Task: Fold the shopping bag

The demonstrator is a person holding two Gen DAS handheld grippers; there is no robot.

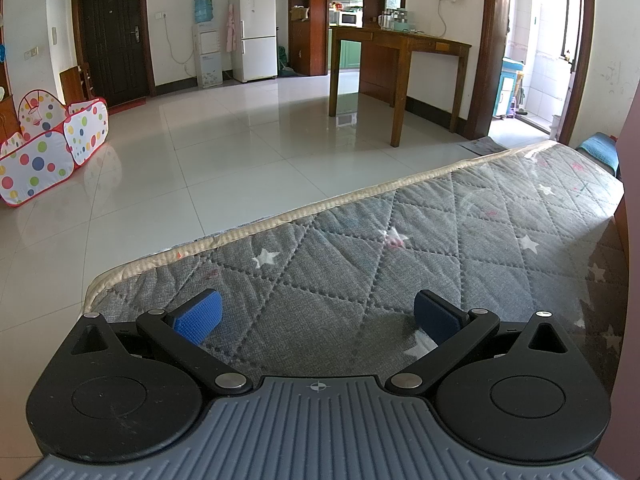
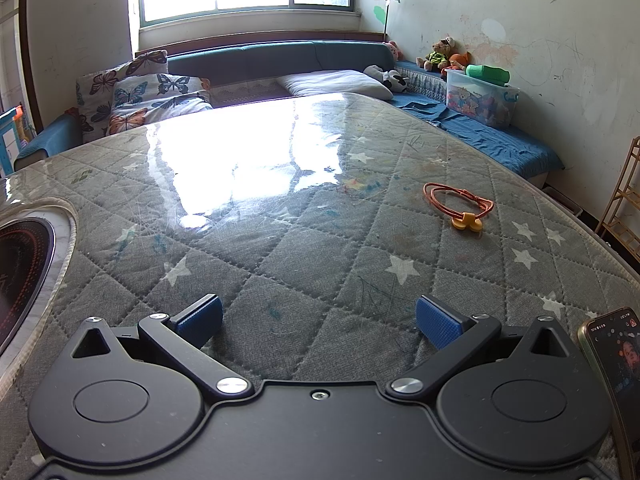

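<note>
No shopping bag shows in either view. My left gripper [image 1: 318,316] stands open low over the grey quilted star-print table cover [image 1: 400,260], its blue pads [image 1: 199,317] wide apart with nothing between them. My right gripper [image 2: 319,320] is open too, close above the same quilted cover [image 2: 300,240], which lies under a glossy clear sheet. Nothing is held by either one.
An orange cord with a yellow clip [image 2: 460,204] lies on the cover ahead right. A phone [image 2: 616,368] rests at the right edge. A round cooktop [image 2: 20,264] is set in the table at left. The table's edge [image 1: 280,216] drops to tiled floor, with a wooden table [image 1: 400,48] beyond.
</note>
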